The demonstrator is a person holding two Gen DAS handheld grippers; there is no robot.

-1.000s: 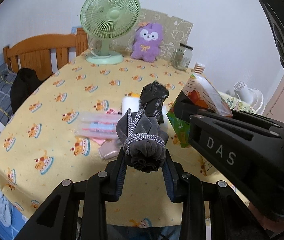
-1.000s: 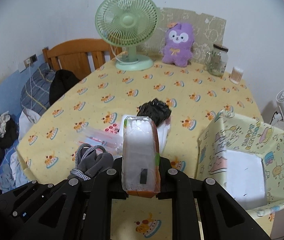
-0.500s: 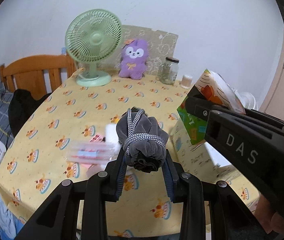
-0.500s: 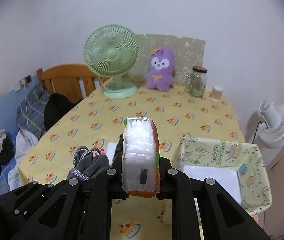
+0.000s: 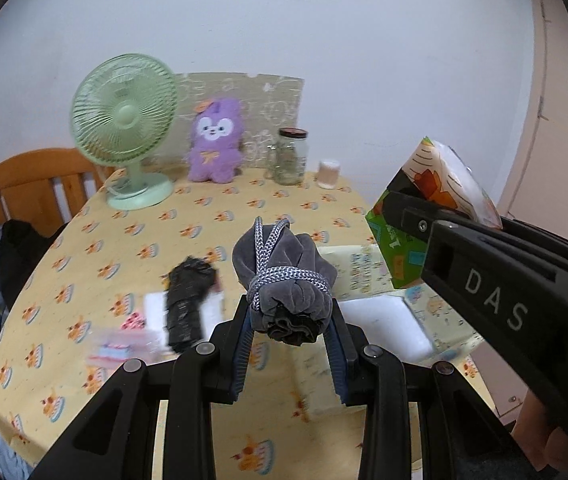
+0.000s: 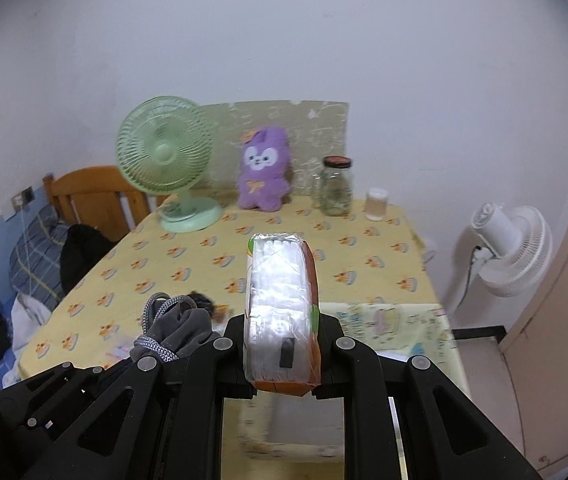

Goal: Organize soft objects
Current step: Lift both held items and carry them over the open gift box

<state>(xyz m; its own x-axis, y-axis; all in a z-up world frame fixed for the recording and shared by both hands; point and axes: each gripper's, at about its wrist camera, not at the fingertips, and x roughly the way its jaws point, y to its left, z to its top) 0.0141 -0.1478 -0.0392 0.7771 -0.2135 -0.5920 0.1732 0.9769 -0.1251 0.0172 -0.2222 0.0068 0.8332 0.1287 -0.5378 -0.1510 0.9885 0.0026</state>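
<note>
The left tool (image 5: 290,334) pinches a grey velvet drawstring pouch (image 5: 284,280) bound with a braided cord, its blue pads pressed into the bundle's gathered mouth; the right tool (image 6: 282,354) is clamped on a plastic-wrapped tissue pack (image 6: 282,308), held on edge between the jaws. Compared with a second ago, both tools have risen and swung toward the right of the worktop (image 5: 132,224) with their loads: in the left wrist view the clutter that sat straight ahead now lies down to the left, and the patterned fabric storage box (image 5: 384,316) with its white bottom has come in just beyond and below the pouch. In the right wrist view the same box (image 6: 396,324) now sits close under the tissue pack at the near right corner, and the table's far edge has dropped in the frame. That suggests both soft items are clear of the surface and nearly over the box, so the drop-off looks close. Still on the cloth, left of the pouch, are a crumpled black bag (image 5: 186,302) lying over white packets, and a blurred clear pouch of pink items nearer the edge. At the far end stand a green desk fan (image 5: 124,120), a purple plush bunny (image 5: 216,148), a glass jar (image 5: 290,156) and a small cup; these look untouched.
</note>
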